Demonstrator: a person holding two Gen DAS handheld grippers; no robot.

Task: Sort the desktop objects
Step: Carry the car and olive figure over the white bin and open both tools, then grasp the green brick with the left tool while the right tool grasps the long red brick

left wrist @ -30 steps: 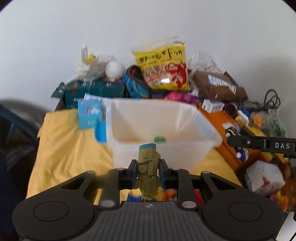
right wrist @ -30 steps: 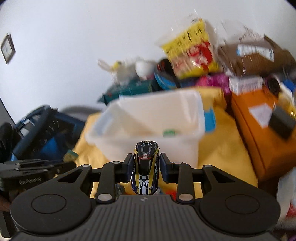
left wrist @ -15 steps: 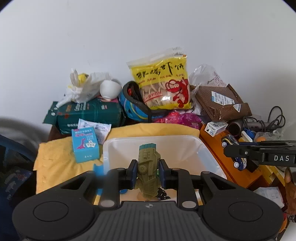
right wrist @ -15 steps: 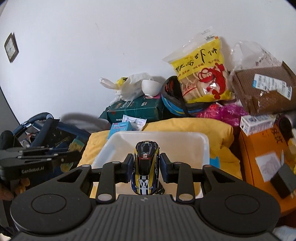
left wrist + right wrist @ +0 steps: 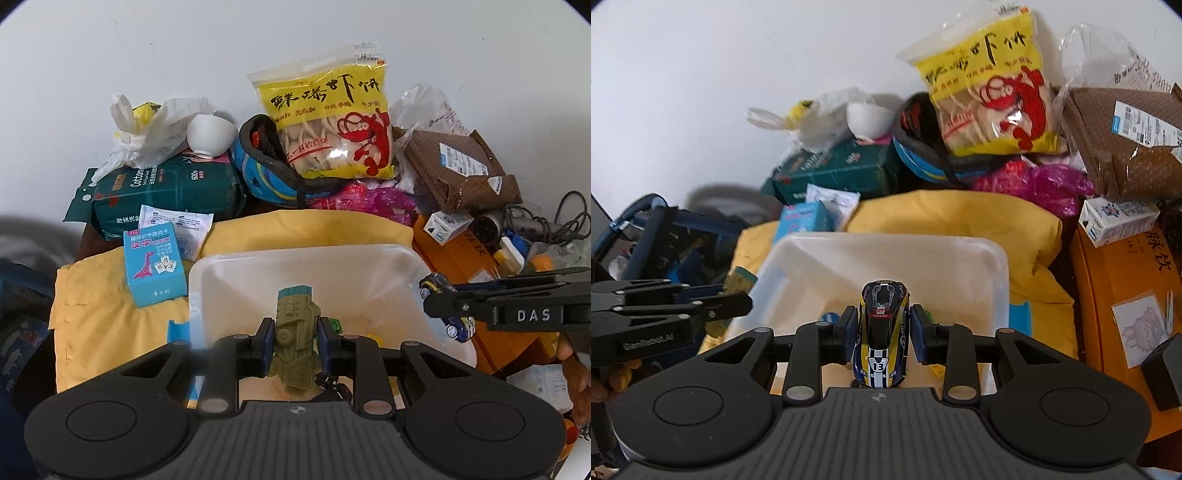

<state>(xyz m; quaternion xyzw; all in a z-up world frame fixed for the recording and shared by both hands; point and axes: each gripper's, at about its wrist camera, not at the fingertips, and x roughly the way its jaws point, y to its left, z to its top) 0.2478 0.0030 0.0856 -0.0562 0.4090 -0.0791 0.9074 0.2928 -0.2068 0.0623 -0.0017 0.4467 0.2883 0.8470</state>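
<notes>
toy car (image 5: 882, 332) showing "13" on its hood | right gripper (image 5: 532, 314) wearing "DAS" | left gripper (image 5: 648, 345) reading "GenRobot.AI" | green pack (image 5: 166, 192) showing "Cotton" and "600" | blue card box (image 5: 153, 262) displaying "汉字"

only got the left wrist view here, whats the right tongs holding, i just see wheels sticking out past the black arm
Observer: The right tongs are shut on a toy car, blue and yellow with the number 13 on its hood.
Operator: is it over the bin
Observer: In the right wrist view the car sits in front of the white bin's open inside, nose toward the far wall.
Operator: anything right of the bin i cant see
Observer: A dark block lies on the orange box, near a pale sticker.
</notes>
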